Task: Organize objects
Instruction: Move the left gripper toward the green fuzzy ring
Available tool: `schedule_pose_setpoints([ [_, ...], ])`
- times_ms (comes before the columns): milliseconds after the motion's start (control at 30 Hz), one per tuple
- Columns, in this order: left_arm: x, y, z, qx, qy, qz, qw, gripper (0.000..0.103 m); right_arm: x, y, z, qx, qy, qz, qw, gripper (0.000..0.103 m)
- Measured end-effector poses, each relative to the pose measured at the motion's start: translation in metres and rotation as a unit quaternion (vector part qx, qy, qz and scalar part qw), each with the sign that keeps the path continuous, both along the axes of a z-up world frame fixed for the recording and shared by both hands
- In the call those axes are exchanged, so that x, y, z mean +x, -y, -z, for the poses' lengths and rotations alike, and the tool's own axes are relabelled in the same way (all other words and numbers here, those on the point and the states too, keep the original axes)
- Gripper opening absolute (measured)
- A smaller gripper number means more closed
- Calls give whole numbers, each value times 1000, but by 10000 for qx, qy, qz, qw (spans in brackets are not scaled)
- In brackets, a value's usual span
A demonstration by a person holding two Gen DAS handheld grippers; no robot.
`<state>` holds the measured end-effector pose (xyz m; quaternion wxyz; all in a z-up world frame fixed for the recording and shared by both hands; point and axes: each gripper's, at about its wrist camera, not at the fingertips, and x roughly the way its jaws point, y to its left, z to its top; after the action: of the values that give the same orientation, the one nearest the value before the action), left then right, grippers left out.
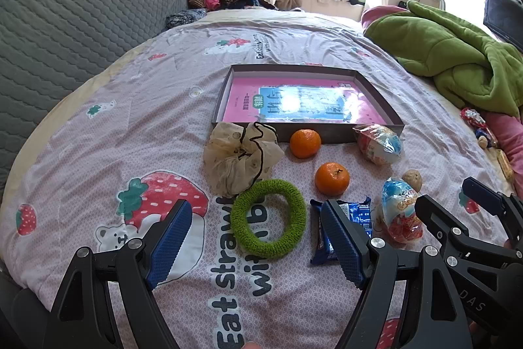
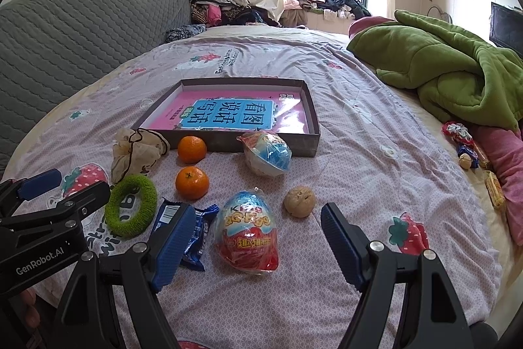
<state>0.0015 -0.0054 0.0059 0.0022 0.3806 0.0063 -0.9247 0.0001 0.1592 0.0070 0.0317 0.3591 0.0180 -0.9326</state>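
Note:
A shallow grey box (image 1: 313, 133) (image 2: 312, 133) with a pink and blue book inside lies on the bedspread. In front of it lie a cream scrunchie (image 1: 238, 156) (image 2: 137, 152), two tangerines (image 1: 305, 143) (image 1: 331, 179) (image 2: 192, 149) (image 2: 192, 183), two wrapped chocolate eggs (image 1: 379, 143) (image 1: 402, 215) (image 2: 268, 157) (image 2: 246, 234), a walnut (image 1: 412, 180) (image 2: 299, 201), a green knitted ring (image 1: 268, 218) (image 2: 130, 210) and a blue snack packet (image 1: 356, 215) (image 2: 196, 228). My left gripper (image 1: 258, 237) (image 2: 62, 185) stands open over the green ring. My right gripper (image 2: 258, 237) (image 1: 457, 195) stands open over the near egg.
A green blanket (image 1: 451, 54) (image 2: 451, 67) is heaped at the right, with sweets and another walnut (image 2: 464, 161) near the pink cloth at the bed's right edge. A grey quilted headboard (image 1: 75, 22) rises at the left. Clothes are piled at the far end under the window.

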Motion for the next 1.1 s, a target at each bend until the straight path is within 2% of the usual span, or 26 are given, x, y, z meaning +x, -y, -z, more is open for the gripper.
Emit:
schedule_pose_setpoints([
  [400,2,1,-3,-23,-63,-31,10000,82,1,-3,-3,15,-73,45,10000,78],
  [733,-4,21,-23,144,-269,-191,9994,82,4,-12,-28,173,-483,190,9985,78],
  [1100,-13,40,-25,221,-180,-222,9993,82,8,-13,-50,167,-787,76,9967,78],
])
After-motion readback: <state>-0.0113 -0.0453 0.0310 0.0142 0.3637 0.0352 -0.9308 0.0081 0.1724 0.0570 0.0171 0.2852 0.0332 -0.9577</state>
